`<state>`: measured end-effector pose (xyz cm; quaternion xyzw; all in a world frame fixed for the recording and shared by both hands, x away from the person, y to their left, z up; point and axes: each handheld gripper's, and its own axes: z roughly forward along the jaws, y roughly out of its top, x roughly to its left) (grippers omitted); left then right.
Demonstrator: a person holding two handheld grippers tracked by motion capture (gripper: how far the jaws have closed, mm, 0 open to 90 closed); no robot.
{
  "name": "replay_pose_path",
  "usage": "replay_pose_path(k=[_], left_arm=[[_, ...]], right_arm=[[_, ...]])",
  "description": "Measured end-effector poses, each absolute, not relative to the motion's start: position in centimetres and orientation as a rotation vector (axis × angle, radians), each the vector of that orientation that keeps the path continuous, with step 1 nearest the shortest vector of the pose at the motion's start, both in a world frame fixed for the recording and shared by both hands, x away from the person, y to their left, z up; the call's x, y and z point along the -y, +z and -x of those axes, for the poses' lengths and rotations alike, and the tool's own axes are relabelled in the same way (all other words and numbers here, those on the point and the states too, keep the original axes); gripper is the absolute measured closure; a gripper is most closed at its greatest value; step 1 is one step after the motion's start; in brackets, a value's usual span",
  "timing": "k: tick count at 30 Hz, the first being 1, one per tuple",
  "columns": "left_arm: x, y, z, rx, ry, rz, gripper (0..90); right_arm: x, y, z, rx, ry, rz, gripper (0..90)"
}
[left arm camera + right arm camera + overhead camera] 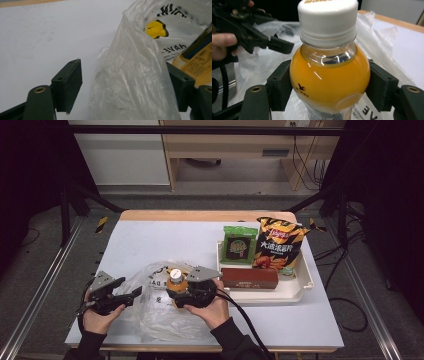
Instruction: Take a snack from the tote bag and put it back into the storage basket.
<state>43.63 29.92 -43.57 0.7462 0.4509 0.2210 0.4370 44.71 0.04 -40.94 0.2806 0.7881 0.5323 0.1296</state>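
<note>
An orange juice bottle (329,75) with a white cap (176,274) stands upright in the mouth of a crumpled clear plastic bag (150,320). My right gripper (177,290) is shut on the bottle, one pad pressed against each side of its round shoulder (329,87). My left gripper (131,294) is at the bag's left edge. Its jaws stand wide apart in the left gripper view (123,85), with a fold of the bag's film (130,82) between them. The bottle's yellow label (197,62) shows through the film at the right.
A white tray (300,287) on the right of the table holds a green packet (239,245), a black-and-orange chips bag (277,245) and a brown box (249,277) along its near side. The pale tabletop (150,240) stretches behind the bag.
</note>
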Motion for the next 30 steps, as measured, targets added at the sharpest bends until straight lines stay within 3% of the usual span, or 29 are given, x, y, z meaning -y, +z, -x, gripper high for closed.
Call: replay_pose_path(k=[17, 30], left_arm=[[-30.0, -43.4, -43.6, -1.120, 0.550, -1.849, 24.4], [-29.9, -43.4, -43.6, -1.115, 0.548, -1.853, 24.0]], right_arm=[[1.1, -35.9, -43.3, -2.205, 1.609, -0.801, 30.3], [5.3, -32.6, -43.2, -2.086, 1.620, -0.847, 30.3]])
